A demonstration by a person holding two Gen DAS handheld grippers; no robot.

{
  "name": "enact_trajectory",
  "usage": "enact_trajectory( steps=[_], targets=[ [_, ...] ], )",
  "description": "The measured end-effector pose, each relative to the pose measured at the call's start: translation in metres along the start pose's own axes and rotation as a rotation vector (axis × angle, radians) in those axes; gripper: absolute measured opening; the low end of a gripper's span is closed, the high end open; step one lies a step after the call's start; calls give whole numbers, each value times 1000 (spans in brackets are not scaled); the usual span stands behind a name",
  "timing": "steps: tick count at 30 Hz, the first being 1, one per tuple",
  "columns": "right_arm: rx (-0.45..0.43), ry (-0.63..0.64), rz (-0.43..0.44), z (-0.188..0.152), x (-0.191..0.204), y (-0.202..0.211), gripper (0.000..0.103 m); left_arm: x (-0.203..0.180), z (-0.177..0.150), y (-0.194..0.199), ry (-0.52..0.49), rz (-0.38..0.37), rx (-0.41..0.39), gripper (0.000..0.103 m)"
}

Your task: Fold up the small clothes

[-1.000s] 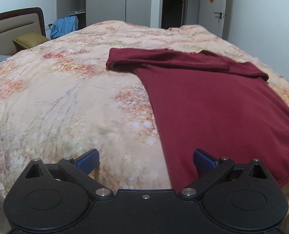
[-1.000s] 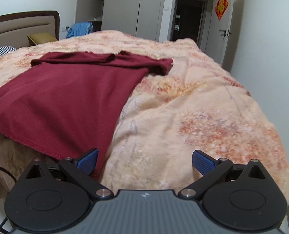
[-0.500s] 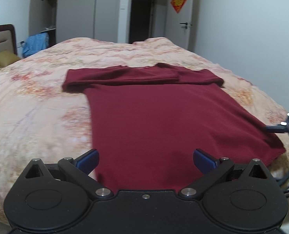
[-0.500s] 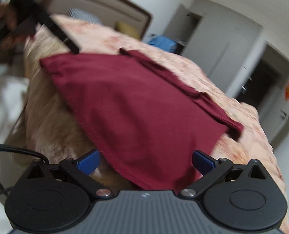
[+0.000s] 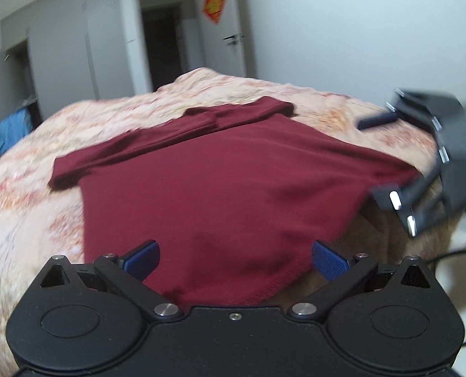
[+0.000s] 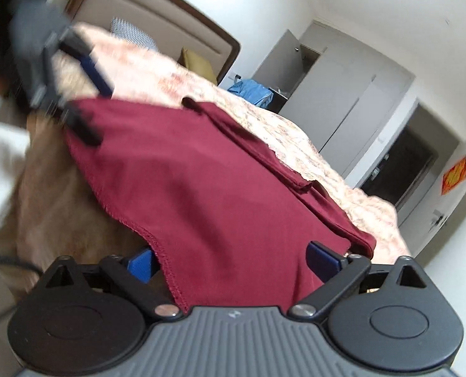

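Straddling maroon knit shirt (image 5: pixel 220 182) hem, both wide-open jaws (right's narrowing), nothing gripped.

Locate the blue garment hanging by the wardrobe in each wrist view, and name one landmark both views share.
Left wrist view: the blue garment sits at the far left edge, beyond the bed, below the wardrobe.
Right wrist view: it lies above centre, just past the bed's far side, left of the wardrobe doors.
Shared landmark: the red door decoration.
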State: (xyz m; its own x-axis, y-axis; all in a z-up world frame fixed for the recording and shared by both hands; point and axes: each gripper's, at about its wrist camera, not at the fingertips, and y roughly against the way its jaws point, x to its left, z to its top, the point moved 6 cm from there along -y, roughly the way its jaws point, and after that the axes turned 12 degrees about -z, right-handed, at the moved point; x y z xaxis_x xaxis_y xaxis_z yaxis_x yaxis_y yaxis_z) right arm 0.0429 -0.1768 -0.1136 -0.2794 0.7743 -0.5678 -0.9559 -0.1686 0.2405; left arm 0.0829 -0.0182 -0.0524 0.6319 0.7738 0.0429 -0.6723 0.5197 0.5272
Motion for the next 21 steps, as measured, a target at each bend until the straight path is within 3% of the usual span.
enact_trajectory(
  steps=[5, 9, 16, 21],
  targets=[
    [28, -190, 79, 25, -35, -3, 91, -21, -2, -9, -105, 1, -2, 102],
    [64, -306, 116, 32, -56, -15, 88, -22, -3, -25, -145, 111, 40, 102],
    [101, -369, 110, 27, -66, -23, 85, -12, -18, -33, -207, 148, 108, 100],
    [115, -404, 103, 21, -71, -28, 85, -8, -24, -32, -209, 173, 107, 94]
  ],
)
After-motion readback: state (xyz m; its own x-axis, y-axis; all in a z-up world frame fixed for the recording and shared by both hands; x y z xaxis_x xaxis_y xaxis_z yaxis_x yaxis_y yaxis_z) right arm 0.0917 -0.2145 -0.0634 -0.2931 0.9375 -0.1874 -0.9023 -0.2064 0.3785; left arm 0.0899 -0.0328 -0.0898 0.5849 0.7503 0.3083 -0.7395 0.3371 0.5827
